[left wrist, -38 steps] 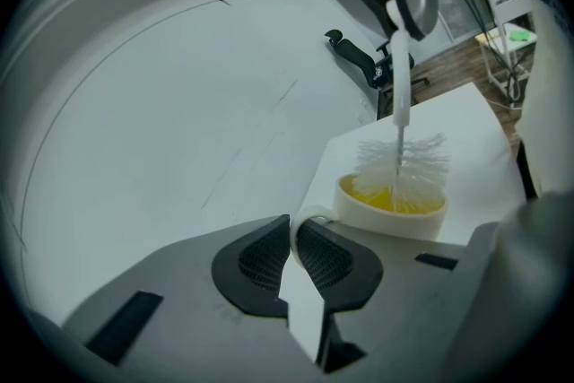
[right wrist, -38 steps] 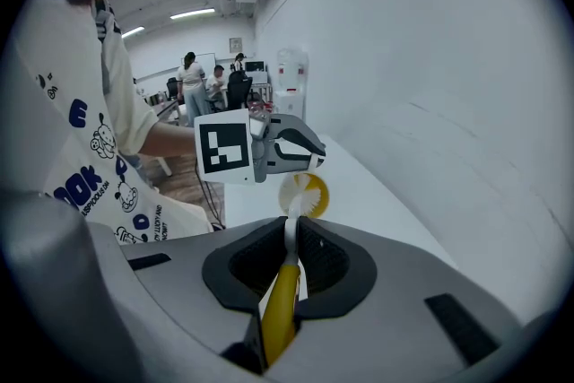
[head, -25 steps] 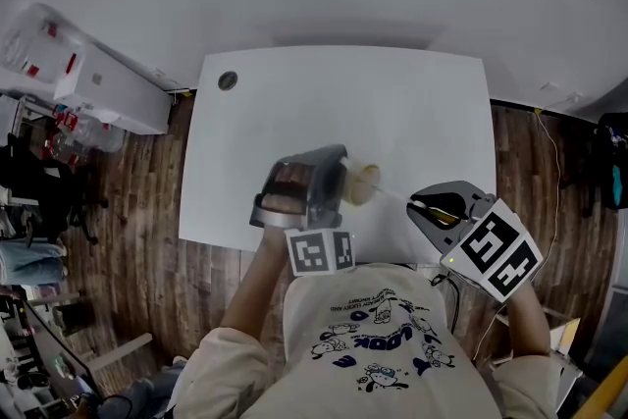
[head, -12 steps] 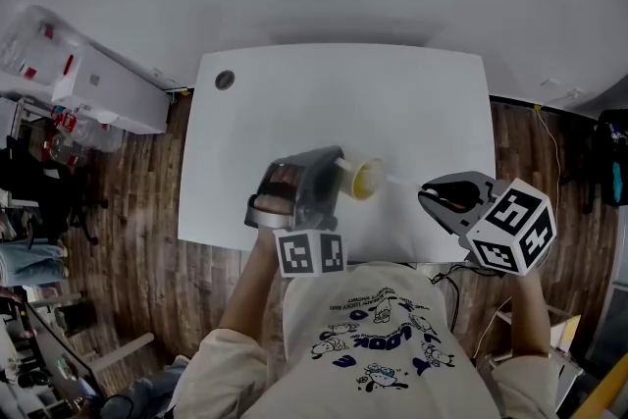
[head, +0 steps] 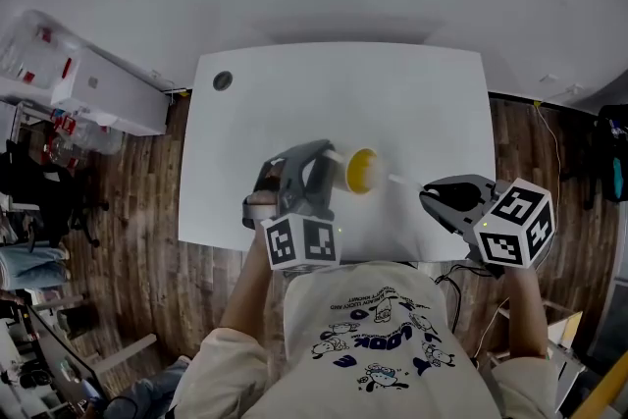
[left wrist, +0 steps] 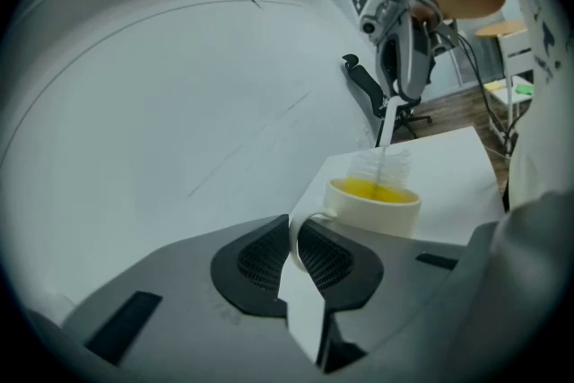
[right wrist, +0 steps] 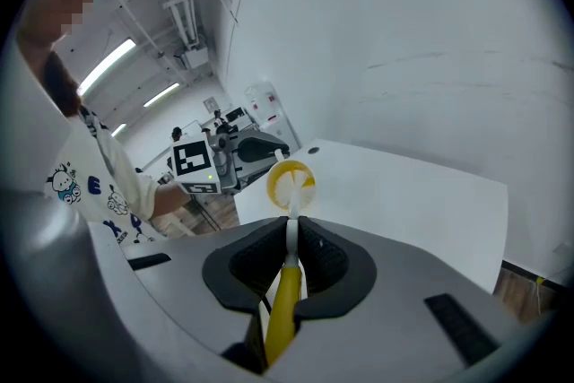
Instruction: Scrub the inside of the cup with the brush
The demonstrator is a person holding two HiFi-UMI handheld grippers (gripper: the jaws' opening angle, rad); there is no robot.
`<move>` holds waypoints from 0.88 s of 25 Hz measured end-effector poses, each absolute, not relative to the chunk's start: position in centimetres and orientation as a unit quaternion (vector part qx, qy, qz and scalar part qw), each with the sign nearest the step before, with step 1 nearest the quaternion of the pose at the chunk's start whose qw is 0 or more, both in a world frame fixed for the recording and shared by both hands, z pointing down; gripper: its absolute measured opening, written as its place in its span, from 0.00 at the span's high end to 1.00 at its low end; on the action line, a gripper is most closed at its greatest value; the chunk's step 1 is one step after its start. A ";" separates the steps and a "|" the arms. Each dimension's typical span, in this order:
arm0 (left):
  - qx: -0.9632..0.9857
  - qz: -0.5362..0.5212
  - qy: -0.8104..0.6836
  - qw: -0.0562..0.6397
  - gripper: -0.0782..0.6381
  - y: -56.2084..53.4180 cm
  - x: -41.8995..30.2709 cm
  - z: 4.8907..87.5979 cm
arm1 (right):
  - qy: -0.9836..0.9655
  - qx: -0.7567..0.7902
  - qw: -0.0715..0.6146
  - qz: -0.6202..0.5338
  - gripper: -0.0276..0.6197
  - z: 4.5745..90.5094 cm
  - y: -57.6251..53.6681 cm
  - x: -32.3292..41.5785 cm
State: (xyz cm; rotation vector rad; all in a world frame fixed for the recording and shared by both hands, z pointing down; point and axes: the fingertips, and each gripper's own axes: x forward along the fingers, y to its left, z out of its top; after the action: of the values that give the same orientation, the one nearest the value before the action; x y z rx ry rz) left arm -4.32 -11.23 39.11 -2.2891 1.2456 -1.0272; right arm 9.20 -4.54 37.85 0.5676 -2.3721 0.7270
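A white cup (head: pixel 361 171) with a yellow inside is held above the white table (head: pixel 294 103), its mouth turned to the right. My left gripper (head: pixel 329 176) is shut on the cup's handle. In the left gripper view the handle sits between the pads (left wrist: pixel 325 257) and the cup (left wrist: pixel 377 206) is just beyond. My right gripper (head: pixel 432 197) is shut on the brush (head: pixel 402 183). Its yellow handle (right wrist: pixel 282 305) runs back between the jaws. The white bristles (left wrist: pixel 381 168) are at the cup's mouth, partly inside it, and cover the yellow interior (right wrist: pixel 290 181) in the right gripper view.
A small dark round thing (head: pixel 223 80) lies at the table's far left corner. A white cabinet (head: pixel 98 83) stands on the wooden floor left of the table. A black office chair (left wrist: pixel 368 90) is behind the right gripper. The table's near edge is right under both grippers.
The left gripper has turned the cup so its yellow mouth shows more and lifted it slightly away. The right gripper has shifted right and rolled, keeping the brush head at the cup's mouth.
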 end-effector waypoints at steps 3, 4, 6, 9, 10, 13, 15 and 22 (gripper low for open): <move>-0.809 -0.360 0.442 0.143 0.84 -11.5 -4.4 39.3 | -0.890 0.216 0.299 0.267 0.88 37.9 -4.3 9.2; -0.810 -0.360 0.442 0.135 0.84 -11.5 -4.4 39.4 | -0.890 0.217 0.301 0.264 0.88 37.9 -4.2 9.2; -0.813 -0.359 0.443 0.117 0.84 -11.6 -4.5 39.7 | -0.890 0.217 0.306 0.258 0.88 37.9 -4.0 9.1; -0.816 -0.355 0.448 0.083 0.84 -11.9 -5.0 40.2 | -0.890 0.214 0.312 0.253 0.88 38.2 -3.8 8.6; -0.816 -0.354 0.451 0.072 0.84 -12.0 -5.2 40.4 | -0.890 0.213 0.314 0.252 0.88 38.3 -3.7 8.5; -0.816 -0.354 0.455 0.052 0.84 -12.1 -5.3 40.8 | -0.891 0.210 0.320 0.243 0.88 38.4 -3.3 8.4; -0.814 -0.356 0.456 0.047 0.84 -12.0 -5.3 40.9 | -0.892 0.207 0.328 0.232 0.88 38.2 -2.9 8.2; -0.813 -0.359 0.458 0.025 0.84 -12.1 -5.5 41.5 | -0.894 0.189 0.361 0.184 0.88 37.0 -2.1 7.1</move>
State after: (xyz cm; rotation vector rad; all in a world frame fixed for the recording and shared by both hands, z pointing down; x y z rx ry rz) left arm -5.45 -12.09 41.47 -2.5153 1.4163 -1.1094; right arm 7.09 -2.12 37.01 0.4858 -2.3042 0.4734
